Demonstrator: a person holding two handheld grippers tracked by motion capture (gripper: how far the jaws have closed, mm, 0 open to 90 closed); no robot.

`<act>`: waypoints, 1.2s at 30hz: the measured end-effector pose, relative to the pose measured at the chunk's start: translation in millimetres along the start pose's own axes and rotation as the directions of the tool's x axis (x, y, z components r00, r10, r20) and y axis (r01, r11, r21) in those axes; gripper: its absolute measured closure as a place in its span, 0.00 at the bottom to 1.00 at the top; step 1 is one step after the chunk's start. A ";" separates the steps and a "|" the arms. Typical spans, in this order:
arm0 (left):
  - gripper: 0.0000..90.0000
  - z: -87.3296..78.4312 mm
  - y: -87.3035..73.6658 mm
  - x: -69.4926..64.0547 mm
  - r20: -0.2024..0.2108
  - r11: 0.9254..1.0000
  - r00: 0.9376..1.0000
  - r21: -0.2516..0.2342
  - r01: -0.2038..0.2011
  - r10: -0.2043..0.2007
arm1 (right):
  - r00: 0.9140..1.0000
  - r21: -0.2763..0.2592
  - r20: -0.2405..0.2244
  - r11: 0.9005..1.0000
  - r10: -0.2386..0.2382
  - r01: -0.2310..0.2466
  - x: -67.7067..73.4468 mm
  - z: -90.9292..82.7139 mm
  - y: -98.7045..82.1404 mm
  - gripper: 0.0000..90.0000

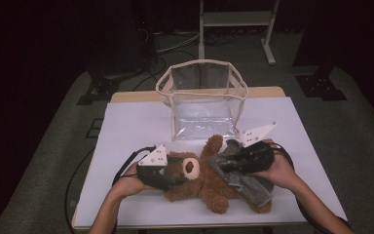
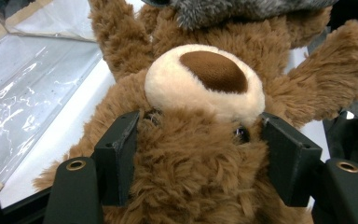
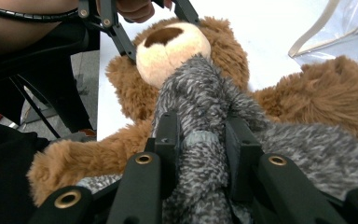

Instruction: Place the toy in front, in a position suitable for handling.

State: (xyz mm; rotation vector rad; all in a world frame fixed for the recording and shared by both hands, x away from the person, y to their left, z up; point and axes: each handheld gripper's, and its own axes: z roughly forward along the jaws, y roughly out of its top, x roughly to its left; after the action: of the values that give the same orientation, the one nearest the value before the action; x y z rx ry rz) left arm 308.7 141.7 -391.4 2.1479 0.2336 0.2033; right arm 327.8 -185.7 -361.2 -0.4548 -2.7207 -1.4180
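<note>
Teddy bear (image 1: 202, 178), brown plush with cream muzzle, lies on its back on the white surface (image 1: 131, 126), near the front edge. Left tool (image 2: 193, 154): jaws set against both sides of the bear's head, pressing the fur. Right tool (image 3: 199, 154): jaws pinched on a grey knitted garment (image 3: 200, 102) draped over the bear's body. Clear plastic bag (image 1: 202, 97) with beige trim stands open behind the bear. No readable writing or labels.

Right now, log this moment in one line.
left gripper: shut on teddy bear head | right gripper: shut on grey garment | clear bag: behind bear
</note>
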 end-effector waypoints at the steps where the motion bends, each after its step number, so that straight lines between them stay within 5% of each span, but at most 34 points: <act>1: 0.38 0.2 -0.6 0.4 0.000 1.000 1.000 0.000 0.001 -0.001 | 1.000 0.001 0.001 1.000 -0.004 0.004 1.4 0.3 3.5 0.77; 6: 0.38 -0.2 -1.3 -0.3 -0.002 1.000 1.000 0.002 -0.011 0.011 | 1.000 0.006 0.004 1.000 -0.030 0.030 1.0 12.0 24.2 0.77; 14: 0.38 -0.9 -3.5 -0.2 0.001 1.000 1.000 0.000 -0.012 0.012 | 1.000 0.007 0.000 1.000 -0.009 0.009 -7.5 21.8 26.2 0.77; 28: 0.36 -0.2 -3.8 2.6 0.005 1.000 1.000 -0.004 -0.009 0.009 | 0.996 -0.052 0.060 0.997 0.062 -0.059 -2.6 -26.9 -18.0 0.76; 36: 0.34 2.2 -2.4 6.6 -0.015 1.000 1.000 -0.004 0.015 -0.015 | 0.999 -0.045 0.040 0.999 0.013 -0.012 4.7 -15.0 -1.2 0.76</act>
State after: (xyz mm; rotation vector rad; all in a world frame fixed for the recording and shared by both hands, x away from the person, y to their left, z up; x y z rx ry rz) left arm 315.4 142.9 -394.2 2.1404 0.2578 0.2112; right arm 321.5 -197.4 -352.7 -0.5077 -2.7172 -1.4856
